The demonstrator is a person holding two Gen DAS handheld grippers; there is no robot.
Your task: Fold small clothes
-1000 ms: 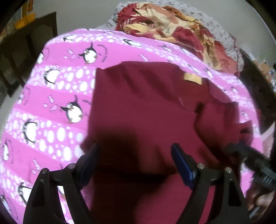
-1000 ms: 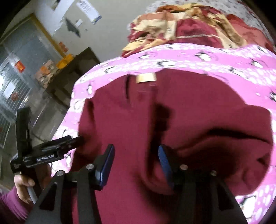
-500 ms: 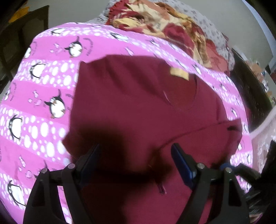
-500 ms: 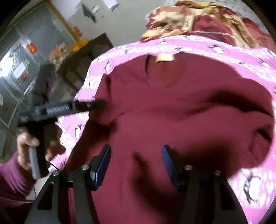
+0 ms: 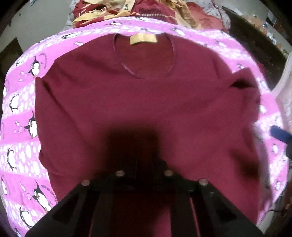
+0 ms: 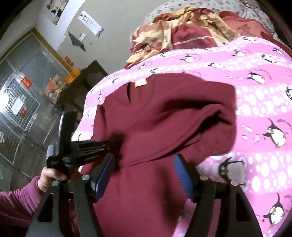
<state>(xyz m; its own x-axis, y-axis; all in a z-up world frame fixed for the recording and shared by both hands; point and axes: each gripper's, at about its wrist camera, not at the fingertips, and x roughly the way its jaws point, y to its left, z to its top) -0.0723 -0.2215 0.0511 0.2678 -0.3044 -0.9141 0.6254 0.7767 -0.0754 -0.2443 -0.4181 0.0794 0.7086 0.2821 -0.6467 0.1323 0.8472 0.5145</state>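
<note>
A maroon long-sleeved top (image 5: 138, 102) lies on the pink penguin-print sheet (image 5: 20, 138), neckline and tan label (image 5: 143, 39) at the far side. In the left wrist view my left gripper (image 5: 144, 164) is shut on the top's near hem, and the cloth hides its fingertips. In the right wrist view the top (image 6: 164, 124) has its right sleeve folded over in a bunch. My right gripper (image 6: 144, 175) is open just above the cloth near the hem. The left gripper (image 6: 116, 144) shows there too, closed into the fabric.
A heap of red and tan clothes (image 5: 149, 12) lies beyond the sheet. A dark cabinet (image 6: 85, 80) and a wire grille (image 6: 16, 109) stand at the left in the right wrist view. My right gripper's blue pad (image 5: 281, 134) shows at the right edge.
My left gripper has closed on the top's near hem, having been open half a second ago. The right gripper stays open and has shifted right, off the left half of the top.
</note>
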